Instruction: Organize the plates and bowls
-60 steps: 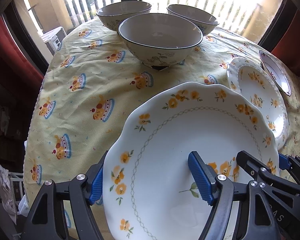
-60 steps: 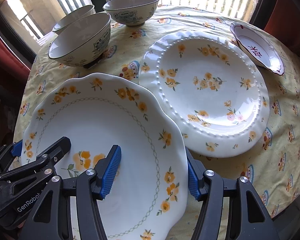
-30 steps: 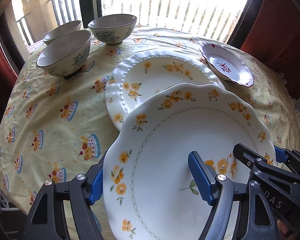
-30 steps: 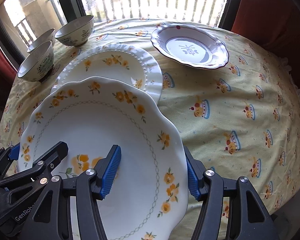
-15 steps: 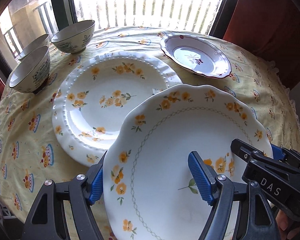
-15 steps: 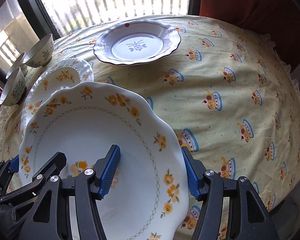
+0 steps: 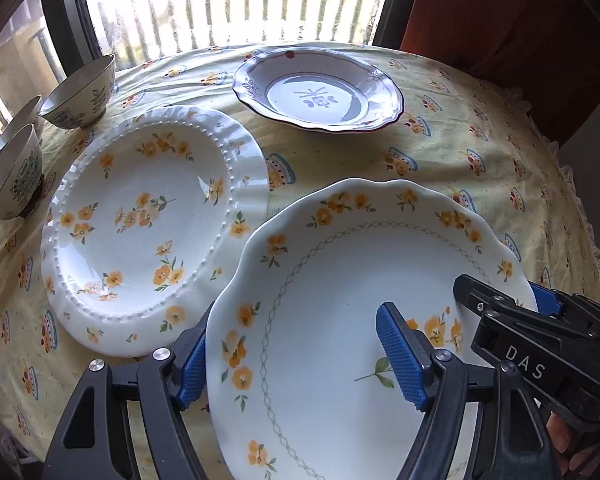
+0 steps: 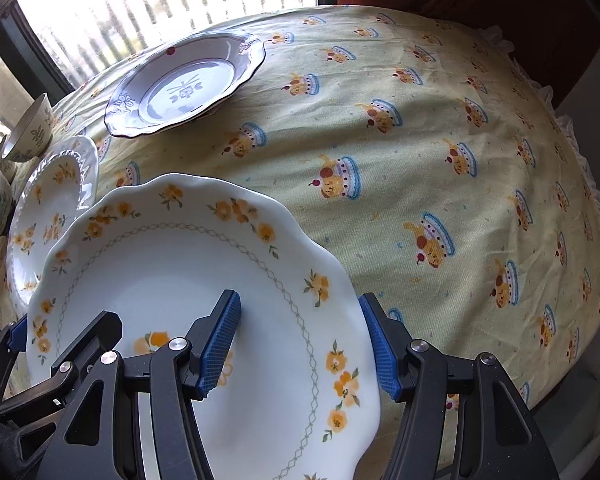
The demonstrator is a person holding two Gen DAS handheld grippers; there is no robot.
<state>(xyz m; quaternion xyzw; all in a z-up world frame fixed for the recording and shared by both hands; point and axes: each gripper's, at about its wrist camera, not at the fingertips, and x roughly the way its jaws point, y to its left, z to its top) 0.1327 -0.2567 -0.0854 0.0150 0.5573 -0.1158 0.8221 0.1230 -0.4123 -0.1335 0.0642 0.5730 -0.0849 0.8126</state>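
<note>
Transport of the scalloped floral plate (image 7: 340, 300) is underway, clamped by both hand-held grippers, left (image 7: 300, 354) and right (image 8: 300, 344); lowering onto the desk (image 8: 440, 160) is required next.

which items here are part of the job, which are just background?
Job: scalloped plate, held by left gripper and right gripper; beaded plate; purple-rimmed dish; three bowls.
Background: tablecloth, window, curtain.

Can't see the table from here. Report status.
Left gripper and right gripper both clamp the scalloped white plate with orange flowers, lifted. Beaded white floral plate beside it. Yellow tablecloth ahead bare.
</note>
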